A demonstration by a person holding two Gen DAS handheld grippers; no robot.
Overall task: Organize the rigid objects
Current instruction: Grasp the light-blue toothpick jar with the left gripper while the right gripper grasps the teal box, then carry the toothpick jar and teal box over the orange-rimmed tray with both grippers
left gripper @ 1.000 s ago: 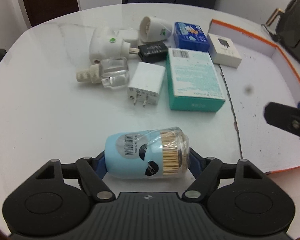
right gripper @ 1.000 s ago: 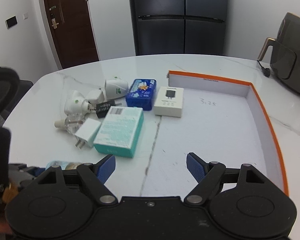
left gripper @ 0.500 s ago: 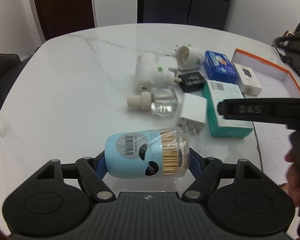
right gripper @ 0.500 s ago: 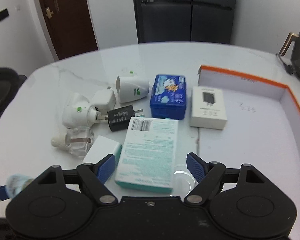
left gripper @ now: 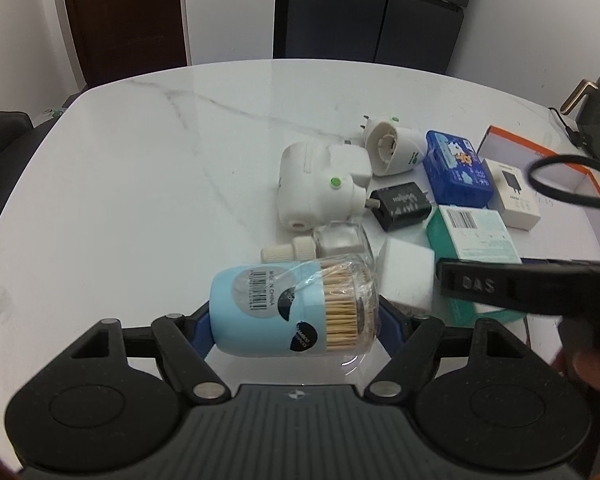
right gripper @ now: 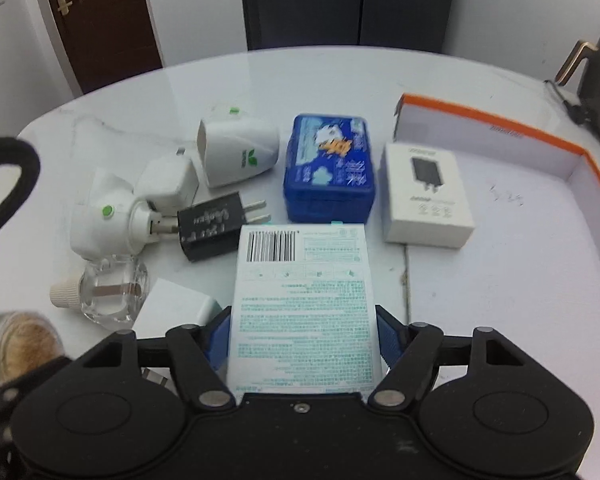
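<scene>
**Now both grippers are loaded or nearly so**

Right gripper (right gripper: 300, 340): its jaws have just been closing, and the teal-and-white cardboard box with a barcode (right gripper: 302, 300) sits between the blue pads, which stand at its two long sides; whether they already press on it I cannot tell. A second ago this gripper hovered over bare tabletop beside the shallow white tray with an orange rim (right gripper: 560, 144); it has since come across to the box. I judge the box is the next item bound for that tray, which lies ahead and to the right.

Left gripper (left gripper: 294, 320) stays clamped on the pale-blue toothpick jar with a clear plastic top (left gripper: 292, 308), carried on its side, sticks visible. Ahead of it, white plug-in units (left gripper: 320, 188), a black charger (left gripper: 400, 206) and a blue tin (left gripper: 458, 172) remain unsorted.
</scene>
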